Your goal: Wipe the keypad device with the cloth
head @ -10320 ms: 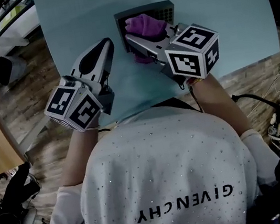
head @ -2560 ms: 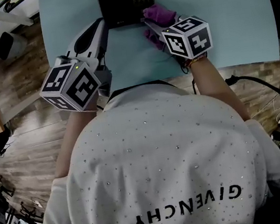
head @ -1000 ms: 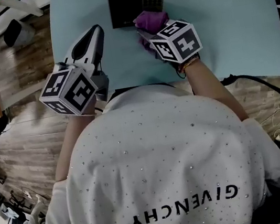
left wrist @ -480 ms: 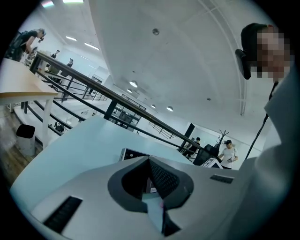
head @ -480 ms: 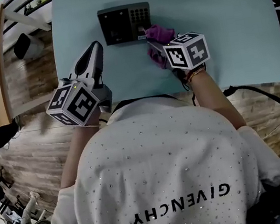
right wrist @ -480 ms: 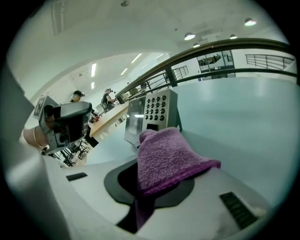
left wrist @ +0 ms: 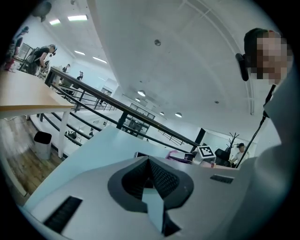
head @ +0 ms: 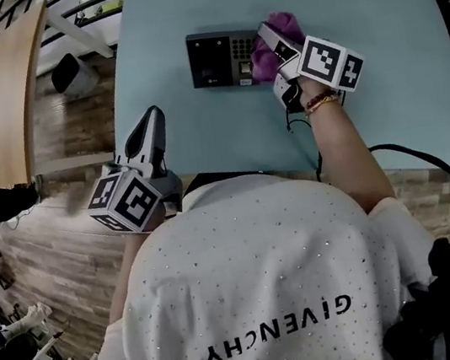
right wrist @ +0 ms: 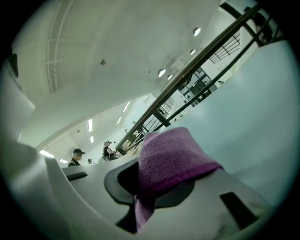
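The right gripper (head: 270,39) holds its jaws clamped on the purple cloth (head: 286,23), which presses against the right end of the keypad device (head: 218,48) in the upper middle of the head view. Wiping looks to be under way. The screen side at the device's left lies uncovered and probably remains to be wiped. The left gripper (head: 152,120) has its jaws together on nothing. It sits at lower left, well apart from the device. Bare table (head: 381,89) spreads right and below. The table's left edge is nearer.
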